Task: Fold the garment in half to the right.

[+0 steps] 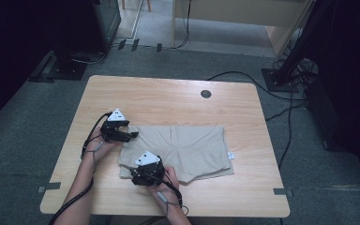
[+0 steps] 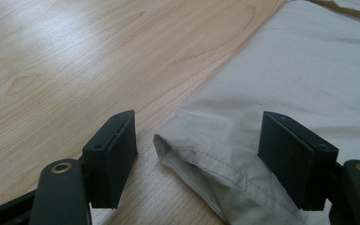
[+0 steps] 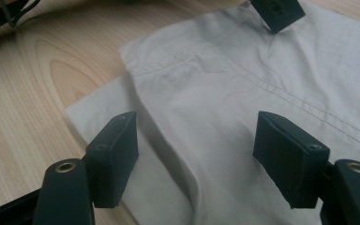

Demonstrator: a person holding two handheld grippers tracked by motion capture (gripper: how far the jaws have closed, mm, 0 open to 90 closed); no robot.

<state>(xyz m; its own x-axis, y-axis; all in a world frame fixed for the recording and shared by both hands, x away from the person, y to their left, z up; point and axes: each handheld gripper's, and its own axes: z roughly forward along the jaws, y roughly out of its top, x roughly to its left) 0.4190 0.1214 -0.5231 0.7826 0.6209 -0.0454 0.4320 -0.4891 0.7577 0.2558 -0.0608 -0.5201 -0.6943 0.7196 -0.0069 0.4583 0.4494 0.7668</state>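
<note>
A pair of beige shorts (image 1: 187, 147) lies folded flat on the wooden table (image 1: 168, 98). My left gripper (image 1: 132, 136) rests at the shorts' left edge, jaws open. In the left gripper view a hemmed corner of the shorts (image 2: 206, 154) lies between the open jaws of my left gripper (image 2: 199, 157), touching neither pad. My right gripper (image 1: 146, 177) sits over the shorts' near left corner, open. In the right gripper view the jaws of my right gripper (image 3: 197, 157) straddle a fold of the shorts (image 3: 206, 117) without pressing on it. One pad of the left gripper (image 3: 276, 11) shows at the top.
A round cable grommet (image 1: 206, 93) is set in the table's far side. Cables (image 1: 281, 140) and a dark stand (image 1: 281, 75) lie on the carpet to the right. Another stand base (image 1: 58, 65) sits on the floor at the far left.
</note>
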